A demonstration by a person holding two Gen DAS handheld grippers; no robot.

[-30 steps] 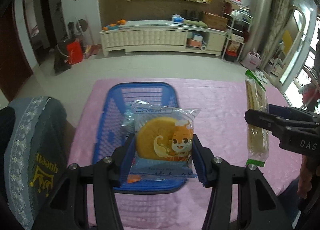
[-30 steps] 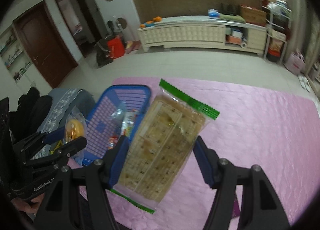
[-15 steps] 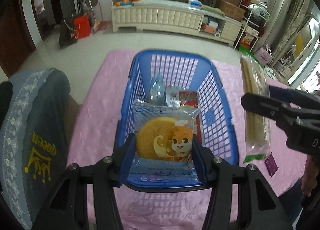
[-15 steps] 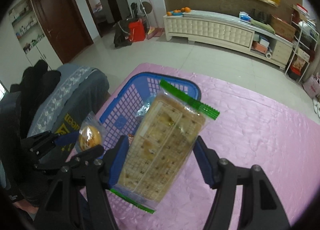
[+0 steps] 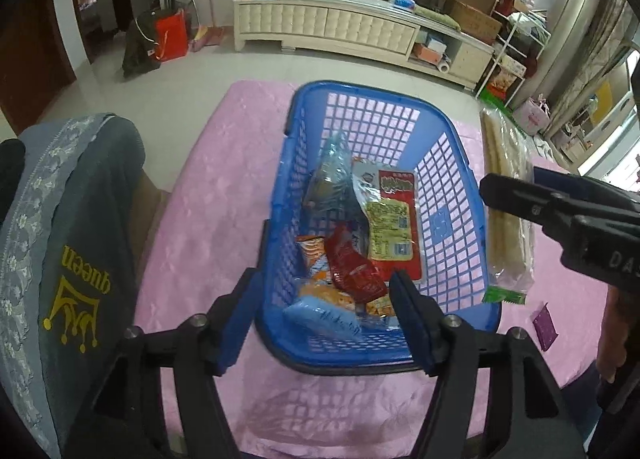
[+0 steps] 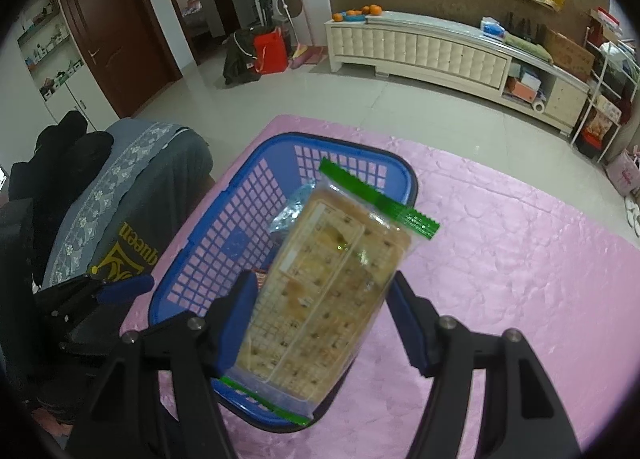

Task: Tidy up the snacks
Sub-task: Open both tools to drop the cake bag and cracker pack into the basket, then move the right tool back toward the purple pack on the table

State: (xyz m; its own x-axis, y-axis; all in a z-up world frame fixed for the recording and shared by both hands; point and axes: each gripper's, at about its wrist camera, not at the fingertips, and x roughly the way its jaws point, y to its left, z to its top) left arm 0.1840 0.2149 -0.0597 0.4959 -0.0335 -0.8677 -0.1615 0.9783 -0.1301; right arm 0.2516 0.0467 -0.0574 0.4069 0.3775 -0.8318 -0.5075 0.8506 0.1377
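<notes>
Left gripper (image 5: pixel 326 309) fingers opening, apparently empty, over blue lattice basket (image 5: pixel 448 219); right gripper (image 6: pixel 320 313) clamps cracker pack (image 6: pixel 328 299)

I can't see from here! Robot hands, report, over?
Left gripper opening, empty, over blue basket. Right gripper clamps cracker pack above the rim. Nothing blocking.

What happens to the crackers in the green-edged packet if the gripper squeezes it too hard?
They'd probably crack. The cracker packet shows thin, flat sheets under clear wrap, so it looks stiff but brittle. The film looks glossy, so it may slip between the right gripper pads. It likely weighs little for its size.
</notes>
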